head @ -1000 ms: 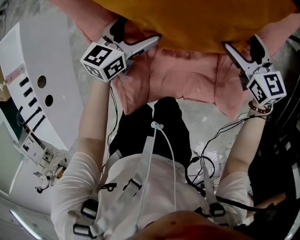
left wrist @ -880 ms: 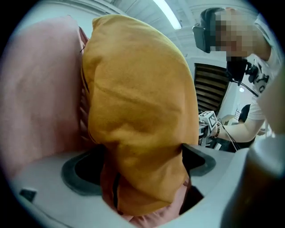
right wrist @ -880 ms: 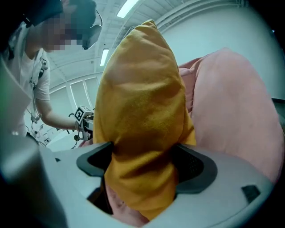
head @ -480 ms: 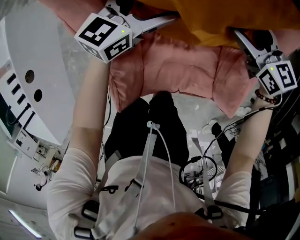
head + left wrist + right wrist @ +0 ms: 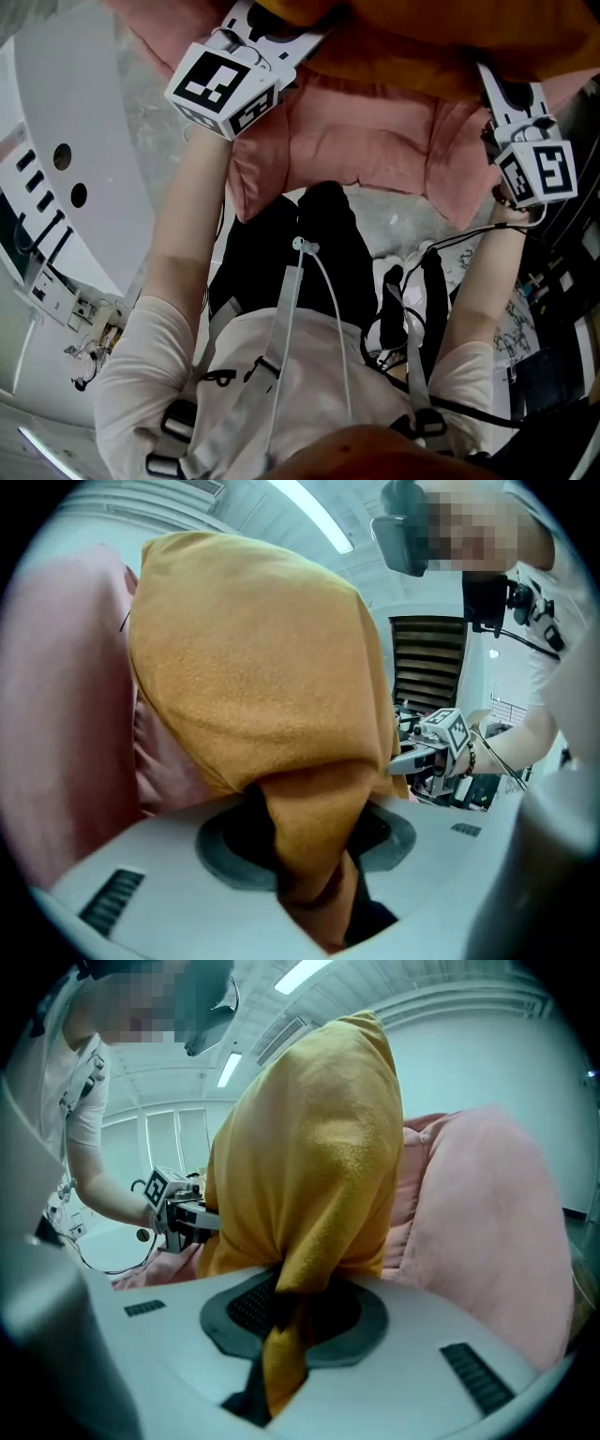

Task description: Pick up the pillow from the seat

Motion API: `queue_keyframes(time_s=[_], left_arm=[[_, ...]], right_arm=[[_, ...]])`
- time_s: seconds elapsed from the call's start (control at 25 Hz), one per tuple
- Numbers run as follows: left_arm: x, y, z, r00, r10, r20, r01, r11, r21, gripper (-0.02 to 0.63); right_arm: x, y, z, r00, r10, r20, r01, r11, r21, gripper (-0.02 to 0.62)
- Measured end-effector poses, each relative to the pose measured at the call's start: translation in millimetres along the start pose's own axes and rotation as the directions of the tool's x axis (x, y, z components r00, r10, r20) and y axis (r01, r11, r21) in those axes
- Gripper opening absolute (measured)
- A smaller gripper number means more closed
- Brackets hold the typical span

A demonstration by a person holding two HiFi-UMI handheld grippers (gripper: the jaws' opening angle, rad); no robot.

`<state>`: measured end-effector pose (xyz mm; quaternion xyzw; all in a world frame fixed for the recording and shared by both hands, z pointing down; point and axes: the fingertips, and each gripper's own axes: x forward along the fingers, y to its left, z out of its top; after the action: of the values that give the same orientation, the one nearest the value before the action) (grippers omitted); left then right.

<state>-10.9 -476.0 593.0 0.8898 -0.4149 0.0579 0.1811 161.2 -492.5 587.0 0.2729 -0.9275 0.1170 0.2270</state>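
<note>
I see a pink padded seat [image 5: 366,150], fabric rumpled, front edge and corners drooping twd the grey floor [image 5: 403,217] below. A mustard pillow [image 5: 422,56] overlaps its far side; can't tell whether it's resting on the seat or clear of it.

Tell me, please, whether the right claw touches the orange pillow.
Touching. Right gripper view: the right claw, jaws having just closed, pinches a fold of the orange pillow.
</note>
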Motion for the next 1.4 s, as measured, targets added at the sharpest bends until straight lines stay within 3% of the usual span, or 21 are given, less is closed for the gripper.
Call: queue_keyframes(time_s=[0.16, 0.48, 0.72, 1.04, 1.4], left_arm=[[-21, -12, 16, 1.000, 0.002, 0.006, -0.002, 1.000, -0.023, 0.181], [-45, -26, 68, 0.995, -0.009, 0.099, 0.011, 1.000, -0.022, 0.160], [-78, -45, 144, 0.982, -0.036, 0.186, 0.026, 0.998, 0.054, 0.156], [-127, -67, 259, 0.942, -0.065, 0.329, 0.002, 0.982, 0.190, 0.155], [-202, -100, 356, 0.892, -0.099, 0.442, -0.035, 0.957, 0.286, 0.155]], right_arm=[[-16, 18, 15, 1.000, -0.002, 0.001, 0.002, 1.000, 0.011, 0.075], [-48, 34, 71, 0.996, -0.035, 0.085, 0.036, 0.999, -0.008, 0.075], [-87, 60, 135, 0.982, -0.091, 0.167, 0.097, 0.995, -0.032, 0.074], [-135, 89, 249, 0.948, -0.108, 0.300, 0.159, 0.975, -0.154, 0.074], [-187, 148, 345, 0.915, -0.102, 0.391, 0.209, 0.948, -0.241, 0.073]])
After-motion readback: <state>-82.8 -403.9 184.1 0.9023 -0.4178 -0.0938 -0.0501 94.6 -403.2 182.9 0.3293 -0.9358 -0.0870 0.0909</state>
